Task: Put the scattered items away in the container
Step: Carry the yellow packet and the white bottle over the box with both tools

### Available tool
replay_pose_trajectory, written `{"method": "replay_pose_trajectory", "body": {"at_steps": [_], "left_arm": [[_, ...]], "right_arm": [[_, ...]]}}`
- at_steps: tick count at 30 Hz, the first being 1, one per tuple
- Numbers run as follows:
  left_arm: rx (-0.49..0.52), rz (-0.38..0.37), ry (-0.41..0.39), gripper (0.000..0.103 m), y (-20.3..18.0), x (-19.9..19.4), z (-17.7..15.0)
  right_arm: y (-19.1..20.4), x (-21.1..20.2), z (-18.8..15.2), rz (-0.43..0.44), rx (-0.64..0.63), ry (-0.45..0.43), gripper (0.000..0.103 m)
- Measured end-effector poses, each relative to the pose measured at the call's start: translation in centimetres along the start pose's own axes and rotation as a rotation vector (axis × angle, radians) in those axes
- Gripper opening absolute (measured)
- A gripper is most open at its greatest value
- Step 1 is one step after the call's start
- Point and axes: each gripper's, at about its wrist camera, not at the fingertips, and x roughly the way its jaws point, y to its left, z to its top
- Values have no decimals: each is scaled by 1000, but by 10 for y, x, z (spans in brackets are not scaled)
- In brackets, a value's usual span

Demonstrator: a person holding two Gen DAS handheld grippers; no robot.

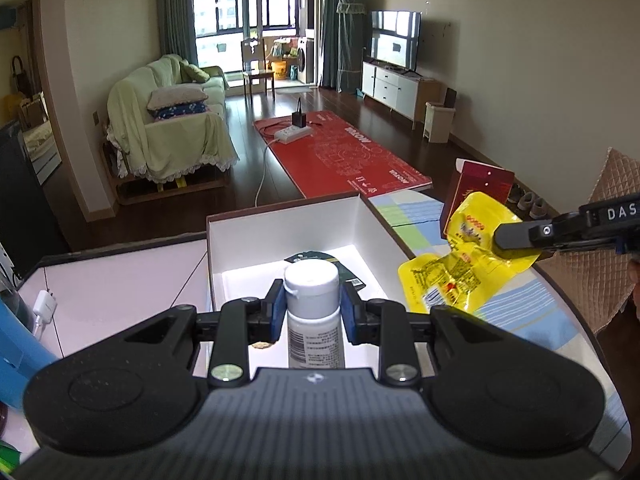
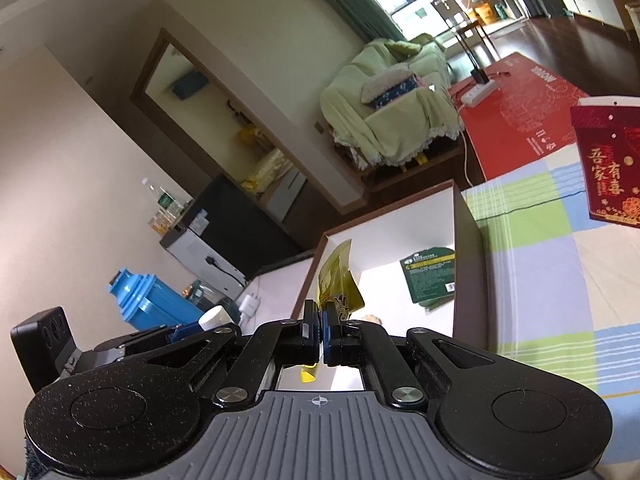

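Note:
My left gripper (image 1: 312, 312) is shut on a white bottle (image 1: 314, 320) with a white cap, held over the near end of the open white box (image 1: 280, 224). A dark green packet (image 1: 344, 270) lies flat on the box floor. My right gripper (image 2: 321, 326) is shut on a yellow snack packet (image 2: 338, 284), which hangs in the air just right of the box (image 2: 466, 248). In the left wrist view the yellow packet (image 1: 452, 276) and the right gripper (image 1: 516, 238) come in from the right. In the right wrist view the bottle's cap (image 2: 214, 317) shows at the left.
A red gift box (image 2: 604, 160) stands on the checked tablecloth (image 2: 540, 272) to the right. A blue jug (image 2: 156, 300) and a white charger (image 1: 44, 304) sit at the table's left side. A small brown crumb (image 1: 262, 345) lies in the box.

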Motion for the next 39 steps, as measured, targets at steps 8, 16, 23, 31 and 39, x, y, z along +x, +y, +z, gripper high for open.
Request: {"method": "replay_pose_trajectory", "body": {"at_steps": [8,16,23,31,39], "left_arm": [[-18,-6,51,24,9,35,1],[-41,-20,109,24,18,70,-2],[-65,-21,149,24,29,96,-6],[-85,-17,183,24,42,123,-6],[-94,-12,201,24,50,140,-7]], "right_arm": [[-17,34,6,-26,19,48,0],[-35,70,12,-58,25,91,0],[-51,108,19,-65,49,135,0],[-67,147,27,-58,50,192,0],[-74,174,32,-23,52,174,1]]}}
